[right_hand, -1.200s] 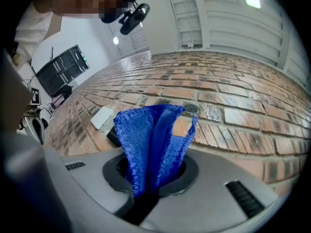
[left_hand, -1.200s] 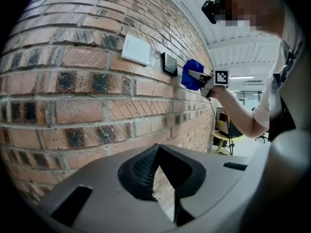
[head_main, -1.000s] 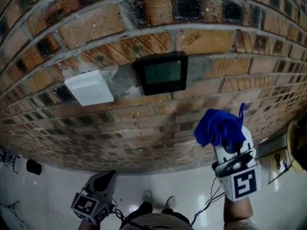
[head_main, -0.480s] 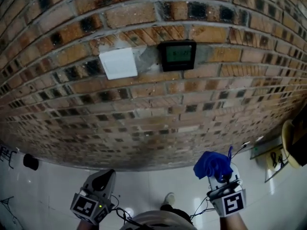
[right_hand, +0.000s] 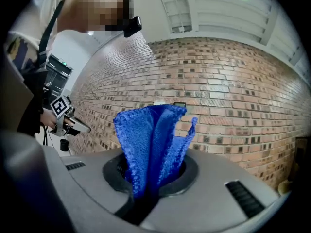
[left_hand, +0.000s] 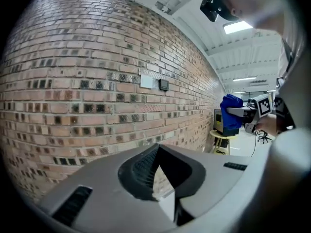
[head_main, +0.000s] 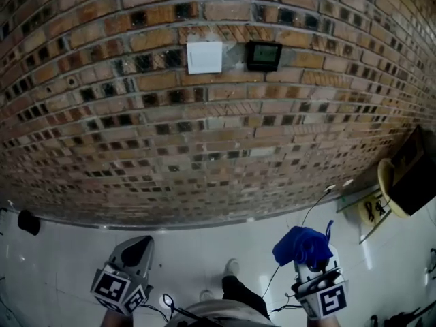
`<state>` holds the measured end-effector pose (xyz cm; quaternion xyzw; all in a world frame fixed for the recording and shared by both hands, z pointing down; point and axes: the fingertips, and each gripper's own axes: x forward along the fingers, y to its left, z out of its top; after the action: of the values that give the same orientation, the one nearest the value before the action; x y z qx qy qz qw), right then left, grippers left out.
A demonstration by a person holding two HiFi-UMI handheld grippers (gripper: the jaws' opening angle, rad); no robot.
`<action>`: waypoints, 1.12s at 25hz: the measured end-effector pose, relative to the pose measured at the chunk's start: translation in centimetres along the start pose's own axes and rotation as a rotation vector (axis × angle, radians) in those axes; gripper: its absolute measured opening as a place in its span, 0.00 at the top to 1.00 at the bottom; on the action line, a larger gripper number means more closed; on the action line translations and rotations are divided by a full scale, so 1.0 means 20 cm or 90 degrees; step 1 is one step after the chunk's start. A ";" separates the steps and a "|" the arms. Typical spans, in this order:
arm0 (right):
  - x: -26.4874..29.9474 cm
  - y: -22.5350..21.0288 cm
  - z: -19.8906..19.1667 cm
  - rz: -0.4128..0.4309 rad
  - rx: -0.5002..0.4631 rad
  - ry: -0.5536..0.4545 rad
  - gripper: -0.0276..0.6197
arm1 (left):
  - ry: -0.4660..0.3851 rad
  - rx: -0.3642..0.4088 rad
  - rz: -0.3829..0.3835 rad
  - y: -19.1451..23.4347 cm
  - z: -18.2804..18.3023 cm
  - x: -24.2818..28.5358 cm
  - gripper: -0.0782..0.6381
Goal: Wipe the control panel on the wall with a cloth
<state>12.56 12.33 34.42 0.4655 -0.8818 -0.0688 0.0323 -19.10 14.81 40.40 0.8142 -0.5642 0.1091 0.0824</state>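
The left gripper point(head_main: 135, 251) is hanging low by the person's side, well apart from the brick wall point(head_main: 102, 114). Its jaws are pressed together and they are holding nothing. It is pointing along the wall, not at the panel.

High up on the wall, a white box point(head_main: 204, 57) is sitting just beside the control panel point(head_main: 263, 55). The panel is small and dark, wider than it is tall, so its long side is running sideways along the bricks.

The right gripper point(head_main: 310, 261) is also hanging low, and its jaws are pinching the blue cloth point(head_main: 300, 245), which is sticking up out of them in a bunch. The panel is far above the cloth and a little to its left. From the right gripper view, the panel point(right_hand: 180, 104) is peeking out just over the top of the cloth point(right_hand: 150, 144), so this gripper is pointing about the right way.

I think the right gripper is the nearer one, and it has a long way to go up.
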 end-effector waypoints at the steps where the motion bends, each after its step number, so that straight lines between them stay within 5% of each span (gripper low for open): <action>1: -0.06 0.03 0.01 -0.008 0.002 0.003 0.82 | 0.001 -0.005 -0.009 -0.01 -0.01 -0.03 0.89; 14: -0.29 0.20 0.07 0.000 0.026 0.004 0.82 | -0.024 -0.019 -0.073 -0.19 -0.02 -0.12 0.89; 28: -0.22 0.30 0.11 0.042 0.024 -0.007 0.82 | -0.018 -0.018 -0.068 -0.20 -0.04 -0.18 0.89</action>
<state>9.93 19.54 33.18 0.4364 -0.8979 -0.0537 0.0212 -16.71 19.66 40.20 0.8434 -0.5226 0.0850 0.0916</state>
